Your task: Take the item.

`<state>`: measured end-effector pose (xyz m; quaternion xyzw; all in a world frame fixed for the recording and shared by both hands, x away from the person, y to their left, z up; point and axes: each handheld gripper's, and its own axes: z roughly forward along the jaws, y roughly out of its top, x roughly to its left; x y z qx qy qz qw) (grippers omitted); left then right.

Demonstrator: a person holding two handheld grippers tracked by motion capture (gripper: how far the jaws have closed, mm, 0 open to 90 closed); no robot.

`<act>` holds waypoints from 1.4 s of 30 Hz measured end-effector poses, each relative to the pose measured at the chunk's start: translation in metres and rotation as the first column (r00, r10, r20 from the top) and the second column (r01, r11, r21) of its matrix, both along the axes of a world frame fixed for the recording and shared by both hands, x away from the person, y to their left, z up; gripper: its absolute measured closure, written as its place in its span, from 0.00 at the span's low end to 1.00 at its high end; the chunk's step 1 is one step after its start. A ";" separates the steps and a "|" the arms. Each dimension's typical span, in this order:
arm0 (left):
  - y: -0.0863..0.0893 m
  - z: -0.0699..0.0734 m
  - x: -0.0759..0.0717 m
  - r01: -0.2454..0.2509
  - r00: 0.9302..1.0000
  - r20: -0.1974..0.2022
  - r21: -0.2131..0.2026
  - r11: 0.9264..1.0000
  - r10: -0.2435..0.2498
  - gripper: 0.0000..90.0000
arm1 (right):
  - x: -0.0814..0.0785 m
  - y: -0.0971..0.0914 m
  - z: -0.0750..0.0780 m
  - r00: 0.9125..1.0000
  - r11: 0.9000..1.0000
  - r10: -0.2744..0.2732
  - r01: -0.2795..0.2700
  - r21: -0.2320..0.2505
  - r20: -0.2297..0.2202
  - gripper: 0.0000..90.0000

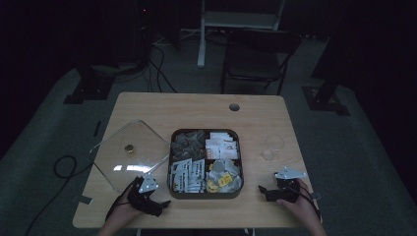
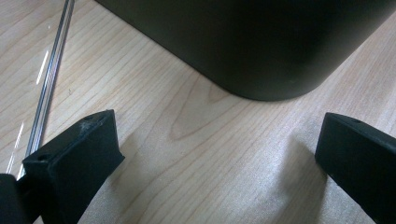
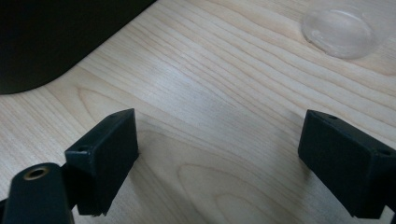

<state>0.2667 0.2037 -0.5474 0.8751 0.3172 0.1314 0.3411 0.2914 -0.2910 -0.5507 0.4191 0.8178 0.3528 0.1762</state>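
A black square tray (image 1: 204,195) with four compartments sits at the table's middle, holding tea bags, white sachets and small yellow-and-clear packets. Its clear lid (image 1: 118,162) lies flat to the left, with a gold knob (image 1: 129,148) on it. My left gripper (image 1: 163,203) rests on the wood near the tray's front left corner, open and empty. My right gripper (image 1: 263,191) rests off the tray's front right corner, also open and empty. In the left gripper view the jaws (image 2: 219,140) stand wide apart before the tray's dark wall (image 2: 261,46). The right gripper (image 3: 219,140) faces bare wood.
A clear glass cup (image 1: 272,146) stands right of the tray, and its rim (image 3: 338,32) appears in the right gripper view. The lid's edge (image 2: 51,79) runs along the left gripper's side. The wooden table (image 1: 196,108) has a cable hole (image 1: 234,106) at the back. A chair (image 1: 255,59) stands beyond.
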 end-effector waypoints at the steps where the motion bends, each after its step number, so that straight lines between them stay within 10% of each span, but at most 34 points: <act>1: 0.000 0.000 0.000 0.000 1.000 0.000 0.000 1.000 0.000 0.01 | 0.001 0.000 0.000 1.000 1.000 0.003 -0.003 0.001 0.000 0.13; 20: 0.000 0.000 0.000 -0.001 1.000 0.000 -0.001 1.000 0.001 0.01 | -0.007 0.020 0.021 0.996 0.993 0.085 -0.086 0.074 0.021 0.17; 42: 0.000 0.000 0.000 -0.001 1.000 0.000 0.000 1.000 0.001 0.01 | 0.004 0.061 0.059 0.972 0.969 0.221 -0.228 0.096 0.082 0.32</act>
